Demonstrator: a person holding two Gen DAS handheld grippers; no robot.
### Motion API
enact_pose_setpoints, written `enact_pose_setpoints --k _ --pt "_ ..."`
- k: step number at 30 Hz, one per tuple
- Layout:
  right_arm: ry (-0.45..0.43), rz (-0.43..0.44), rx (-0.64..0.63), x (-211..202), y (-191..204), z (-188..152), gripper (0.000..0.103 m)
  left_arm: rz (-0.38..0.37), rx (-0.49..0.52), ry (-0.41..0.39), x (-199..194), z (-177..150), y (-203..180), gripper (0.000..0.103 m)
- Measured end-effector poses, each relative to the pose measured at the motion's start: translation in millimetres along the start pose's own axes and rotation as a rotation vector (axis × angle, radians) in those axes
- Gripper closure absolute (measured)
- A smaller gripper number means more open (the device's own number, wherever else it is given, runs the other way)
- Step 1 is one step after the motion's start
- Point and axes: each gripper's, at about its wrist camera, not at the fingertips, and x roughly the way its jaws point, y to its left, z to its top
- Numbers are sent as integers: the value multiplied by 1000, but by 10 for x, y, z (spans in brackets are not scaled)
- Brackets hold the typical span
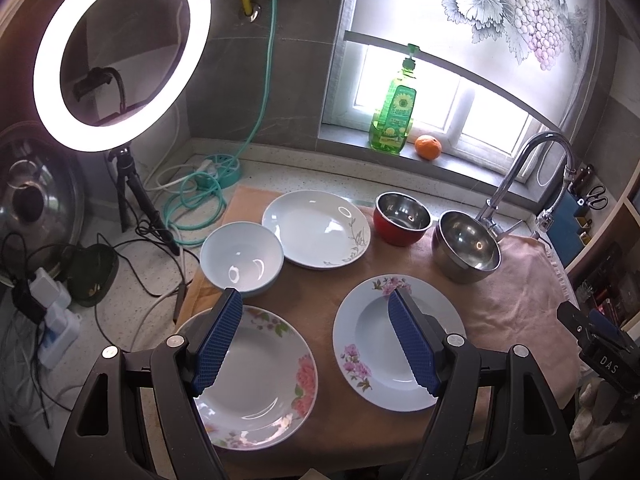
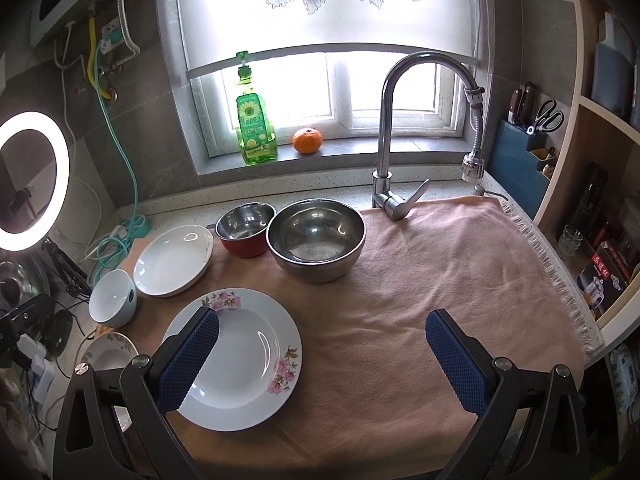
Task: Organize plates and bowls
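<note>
Peach cloth [image 2: 420, 280] covers the desk; faucet [image 2: 388, 128] and steel bowl [image 2: 316, 240] stand behind both released, empty tools [image 1: 316, 340] [image 2: 322, 356]; rose plate [image 2: 108, 356] lies half hidden

We were looking at a home kitchen, no doubt about it. A speckled stone counter [image 2: 440, 188] ran under a window [image 2: 340, 84] with a grape-printed blind [image 2: 320, 0], and a chrome faucet [image 2: 386, 120] arched over it. A green dish soap bottle [image 2: 256, 128] and an orange [image 2: 307, 141] sat on the sill. Knives and scissors stood in a blue holder [image 2: 520, 160] at the right, beside open shelves [image 2: 600, 160]. Plates and bowls lay on a pink towel [image 2: 440, 272], and a ring light [image 1: 120, 56] glowed at the left.
</note>
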Motion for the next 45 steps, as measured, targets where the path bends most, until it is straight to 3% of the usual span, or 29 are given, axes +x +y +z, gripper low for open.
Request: enact_pose_setpoints --k 17,27,31,39,41,45 --pt "131 123 -31 494 99 -179 1 43 -102 80 161 -205 409 27" --pt "220 152 -4 795 -10 -304 16 -2 -110 164 429 -328 365 30" --pt "250 174 16 915 -73 -325 24 -42 -102 206 578 -354 300 44" --pt "307 224 41 1141 -158 -341 51 -118 -80 277 845 -365 157 63" --pt "322 238 53 1201 -178 -346 53 -140 -74 296 925 -355 131 76" --pt "363 263 85 1352 -228 -373 55 -183 -81 354 1123 -366 93 81"
